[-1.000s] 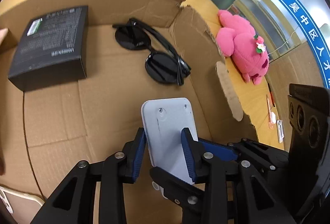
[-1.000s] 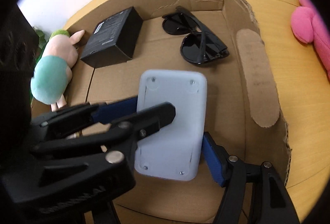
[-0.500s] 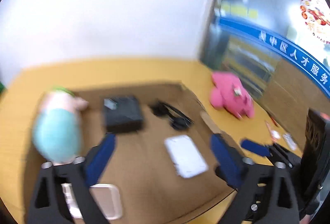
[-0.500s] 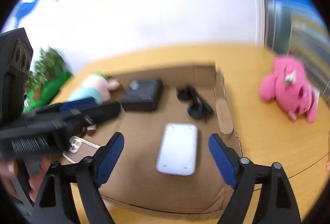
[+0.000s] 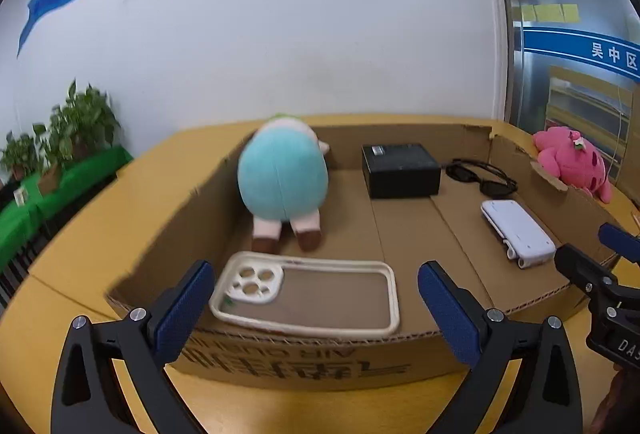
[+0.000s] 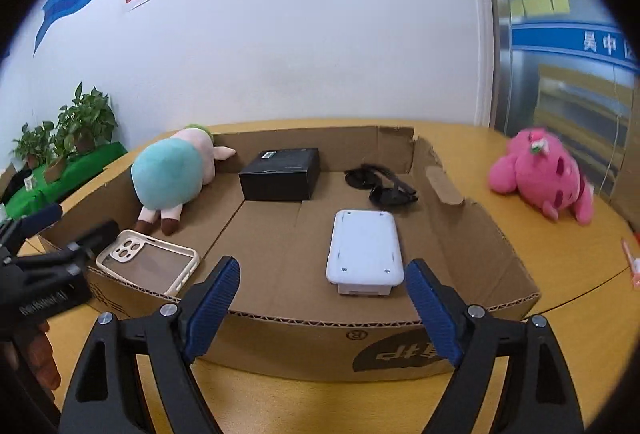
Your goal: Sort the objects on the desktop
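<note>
Cardboard box [image 6: 472, 230] holds a white device [image 6: 364, 248] and phone case [image 5: 308, 292]. Left gripper [image 5: 316, 308] and right gripper [image 6: 322, 300] both gape wide, gripping nothing.

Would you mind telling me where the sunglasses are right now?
In the right wrist view the black sunglasses lie inside the cardboard box, near its far right corner, between the black box and the white device.

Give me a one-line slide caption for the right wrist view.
Open right gripper faces a cardboard box holding white device, sunglasses, black box.
</note>
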